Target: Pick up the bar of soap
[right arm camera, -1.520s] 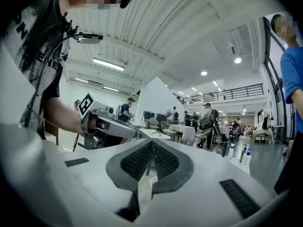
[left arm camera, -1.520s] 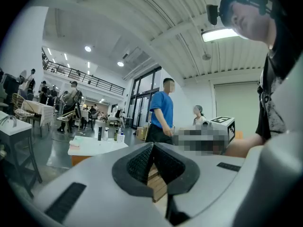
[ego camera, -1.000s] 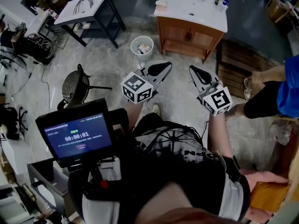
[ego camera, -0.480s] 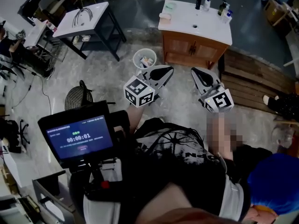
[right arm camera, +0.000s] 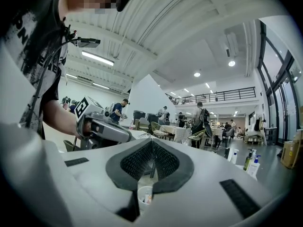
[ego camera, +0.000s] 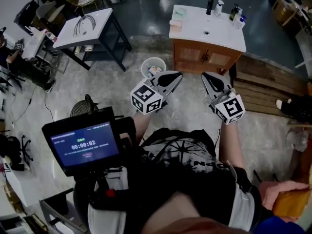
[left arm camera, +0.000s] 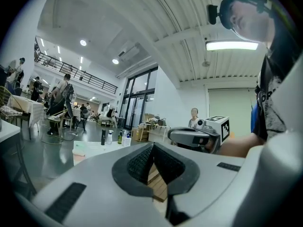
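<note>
Big open hall w/ grey polished floor, ppl and tables far off.

Head view: a wooden vanity (ego camera: 204, 55) w/ white top stands ahead. The bar of soap (ego camera: 175, 23) lies on the top's left end, and bottles (ego camera: 236, 13) stand along the far edge. Left gripper (ego camera: 179, 74) and right gripper (ego camera: 204, 75) are held level, side by side, pointing toward the vanity and well apart from the soap. A white bin (ego camera: 143, 67) sits on the floor beside the left gripper's tip.

Left gripper view: jaws clenched together, nothing btwn them. The right gripper shows at right, the vanity top at left.

Right gripper view: jaws likewise pressed together, empty. The bin shows below the pads, the left gripper at left, bottles at far right.
</note>
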Demonstrator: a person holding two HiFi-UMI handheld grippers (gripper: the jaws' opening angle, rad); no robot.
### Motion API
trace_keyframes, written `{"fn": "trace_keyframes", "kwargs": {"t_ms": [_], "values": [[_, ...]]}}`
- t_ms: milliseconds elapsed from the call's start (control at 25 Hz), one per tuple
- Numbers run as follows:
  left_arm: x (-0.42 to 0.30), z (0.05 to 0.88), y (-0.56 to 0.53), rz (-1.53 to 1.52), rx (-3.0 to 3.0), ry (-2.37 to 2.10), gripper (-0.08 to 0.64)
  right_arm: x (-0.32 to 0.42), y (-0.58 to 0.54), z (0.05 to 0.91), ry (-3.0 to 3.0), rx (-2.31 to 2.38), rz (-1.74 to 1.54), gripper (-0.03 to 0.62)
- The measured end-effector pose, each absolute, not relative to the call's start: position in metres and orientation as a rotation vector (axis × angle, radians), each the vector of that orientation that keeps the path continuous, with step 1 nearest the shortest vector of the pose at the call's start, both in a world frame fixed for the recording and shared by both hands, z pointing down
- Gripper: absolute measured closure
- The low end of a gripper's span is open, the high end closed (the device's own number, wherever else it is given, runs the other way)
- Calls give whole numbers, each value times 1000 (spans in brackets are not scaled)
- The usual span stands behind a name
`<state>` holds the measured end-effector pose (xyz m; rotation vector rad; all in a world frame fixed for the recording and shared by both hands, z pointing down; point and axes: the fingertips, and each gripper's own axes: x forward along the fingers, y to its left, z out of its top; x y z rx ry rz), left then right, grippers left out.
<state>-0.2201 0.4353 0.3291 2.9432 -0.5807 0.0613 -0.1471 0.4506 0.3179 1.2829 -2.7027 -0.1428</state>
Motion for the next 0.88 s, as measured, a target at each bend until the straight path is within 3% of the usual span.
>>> {"fn": "trace_keyframes", "kwargs": {"t_ms": [880], "values": [[-225,329,411,25,2944,-648,549,-149,422,325,-2698,1214,-158,577]]}}
